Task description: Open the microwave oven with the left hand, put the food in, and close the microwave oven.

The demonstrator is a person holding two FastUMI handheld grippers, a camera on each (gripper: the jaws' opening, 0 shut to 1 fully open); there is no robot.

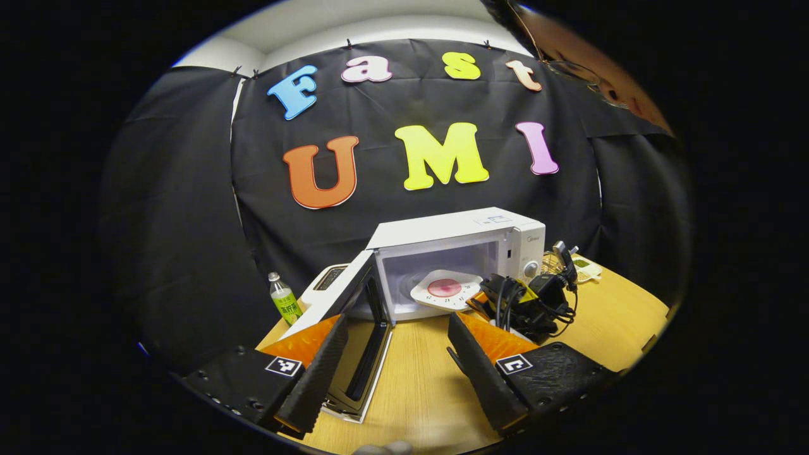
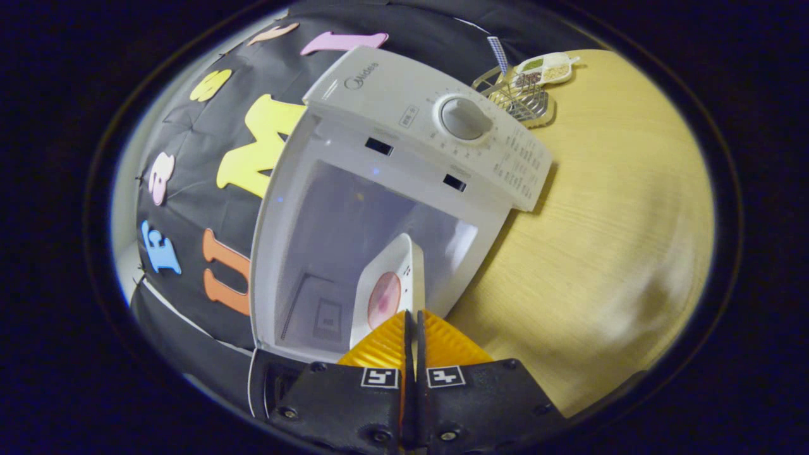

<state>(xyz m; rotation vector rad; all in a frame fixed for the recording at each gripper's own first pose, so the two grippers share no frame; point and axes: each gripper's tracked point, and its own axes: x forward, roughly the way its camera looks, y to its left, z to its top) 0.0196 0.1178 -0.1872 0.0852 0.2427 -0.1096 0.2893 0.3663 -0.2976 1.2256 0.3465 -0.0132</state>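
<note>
The white microwave (image 1: 455, 230) stands at the back of the wooden table with its door (image 1: 377, 316) swung open to the left. A white plate (image 1: 445, 289) with a round pink piece of food lies in the mouth of the cavity. My right gripper (image 1: 481, 298), with its black body and cables, holds the plate's right edge. In the right gripper view the scene is rolled sideways. There the plate (image 2: 392, 284) shows edge-on, reaching into the microwave (image 2: 404, 107), with my right gripper (image 2: 412, 319) shut on its rim. My left gripper (image 1: 404, 373) hangs open over the table in front of the door, holding nothing.
A green bottle (image 1: 285, 302) and a white appliance (image 1: 328, 278) stand left of the microwave, behind the door. A wire rack (image 2: 524, 98) and a small dish (image 2: 547, 66) sit right of it. Bare wooden table (image 1: 423, 385) lies in front. A person leans in at the upper right.
</note>
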